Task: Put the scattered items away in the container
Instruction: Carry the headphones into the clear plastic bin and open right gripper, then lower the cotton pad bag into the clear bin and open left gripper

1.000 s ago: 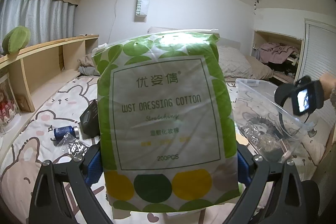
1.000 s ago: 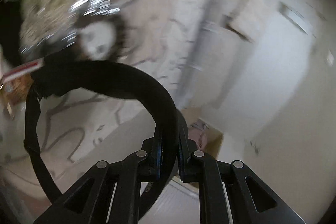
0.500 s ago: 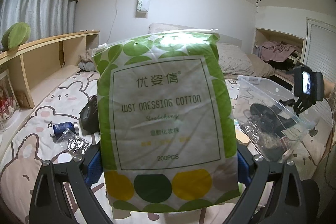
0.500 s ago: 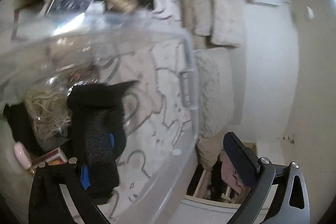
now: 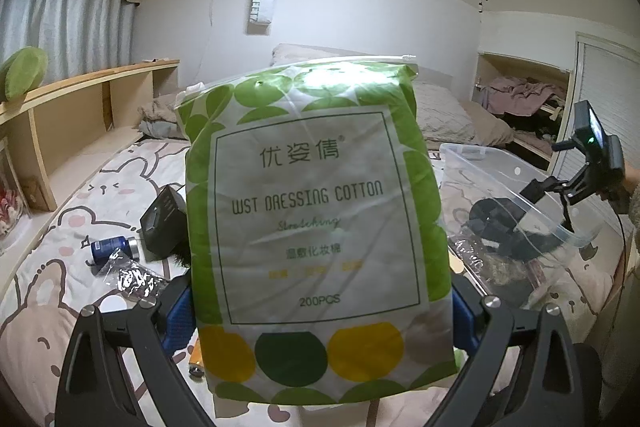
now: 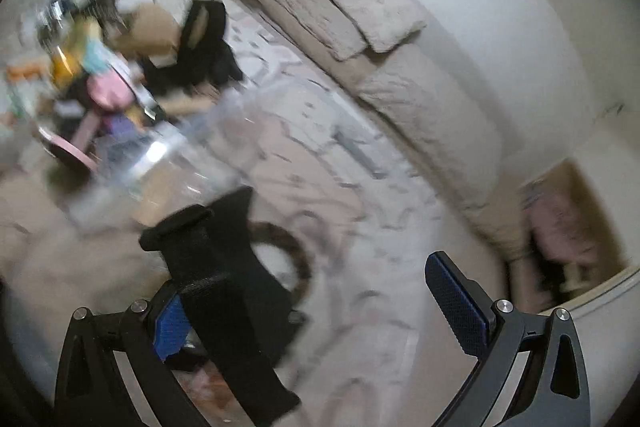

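Left hand-held gripper (image 5: 320, 311): clamped on the cotton pad pack (image 5: 316, 223), blue pads pressing its two lower sides; the pack stands upright and fills the middle of the left wrist view.
Cotton pad pack: green, white and yellow plastic bag printed "WST DRESSING COTTON" and "200PCS", held up above the bed (image 5: 68, 235).
Right hand-held gripper (image 6: 320, 301): jaws spread wide, nothing pressed between the pads; seen in the left wrist view at 3 o'clock, above the far rim of the container (image 5: 520, 179).
Black strap (image 6: 224, 291): a dark fabric band lying across the left finger of the right hand-held gripper, at about 7 o'clock in the right wrist view; whether it still catches on that finger I cannot tell.
Container: clear plastic bin on the bed, at 3 o'clock from the pack; dark items and a crinkled clear bag lie inside it.
Blue bottle (image 5: 114, 247): on its side on the bed at 9 o'clock from the pack.
Black box (image 5: 164, 223): just beside the bottle, between it and the pack.
Clear wrapper (image 5: 134, 277): crumpled, near the bottle at its 5 o'clock.
Scattered pile (image 6: 92, 79): pink, yellow and black things at 10 o'clock in the right wrist view, blurred.
Pillow (image 6: 372, 9): at 1 o'clock in the right wrist view, against the wall.
Person's hand (image 5: 630, 183): partly visible at the right edge, holding the right hand-held gripper.
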